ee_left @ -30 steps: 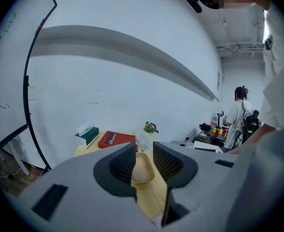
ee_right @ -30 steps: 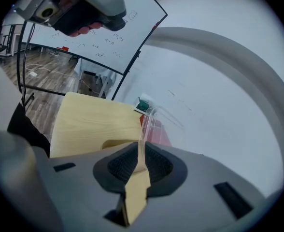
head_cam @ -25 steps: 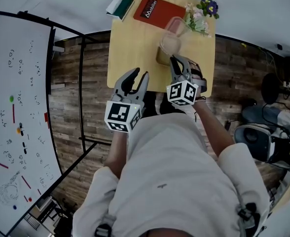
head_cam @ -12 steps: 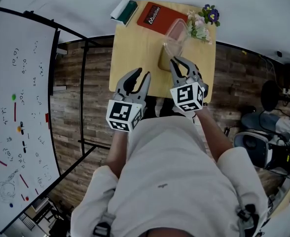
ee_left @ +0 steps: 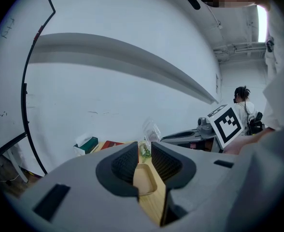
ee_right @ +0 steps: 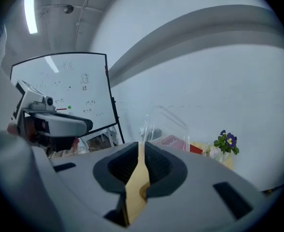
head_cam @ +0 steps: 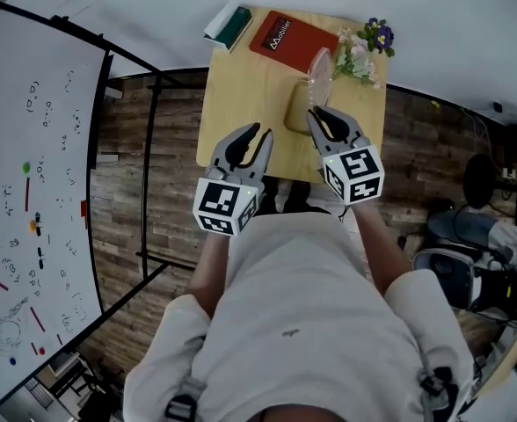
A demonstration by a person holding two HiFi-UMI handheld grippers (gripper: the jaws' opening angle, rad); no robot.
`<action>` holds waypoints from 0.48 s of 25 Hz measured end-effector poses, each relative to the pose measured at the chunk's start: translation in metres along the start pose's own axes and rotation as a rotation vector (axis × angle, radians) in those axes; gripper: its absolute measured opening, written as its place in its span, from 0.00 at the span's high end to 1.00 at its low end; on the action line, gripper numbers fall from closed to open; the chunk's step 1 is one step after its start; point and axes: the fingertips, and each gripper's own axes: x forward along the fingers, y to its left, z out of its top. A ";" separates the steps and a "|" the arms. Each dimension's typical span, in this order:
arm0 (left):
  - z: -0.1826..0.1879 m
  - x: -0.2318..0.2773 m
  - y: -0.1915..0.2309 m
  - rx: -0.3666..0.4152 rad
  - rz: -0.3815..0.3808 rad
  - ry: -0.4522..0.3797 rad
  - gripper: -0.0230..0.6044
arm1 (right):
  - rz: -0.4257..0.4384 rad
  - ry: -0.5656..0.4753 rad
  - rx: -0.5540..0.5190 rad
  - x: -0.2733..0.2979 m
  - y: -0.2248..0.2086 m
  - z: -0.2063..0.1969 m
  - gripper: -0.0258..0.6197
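Right gripper (head_cam: pixel 318 118) jaws are pinched shut on the clear container's (head_cam: pixel 319 67) rim, tipped upright ahead of them. Left gripper (head_cam: pixel 250 137) jaws stand slightly apart and empty, with the wooden tray (head_cam: pixel 297 112) flat on the bench (head_cam: pixel 241 77) beyond.

A pale wooden desk (head_cam: pixel 241 95) carries a red book (head_cam: pixel 285 36) at its far edge. A green tissue box (head_cam: pixel 228 23) lies at the desk's far left corner and purple flowers (head_cam: pixel 370 44) at its far right corner. A whiteboard (head_cam: pixel 21 192) stands to the desk's left, on a plank floor (head_cam: pixel 144 192).

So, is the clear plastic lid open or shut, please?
Open: the clear plastic lid stands raised off the tan tray, pinched by the right gripper.
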 end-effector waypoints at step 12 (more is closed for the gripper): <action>0.020 0.005 0.001 0.006 0.010 -0.070 0.89 | 0.074 -0.114 0.019 -0.021 0.015 0.035 0.89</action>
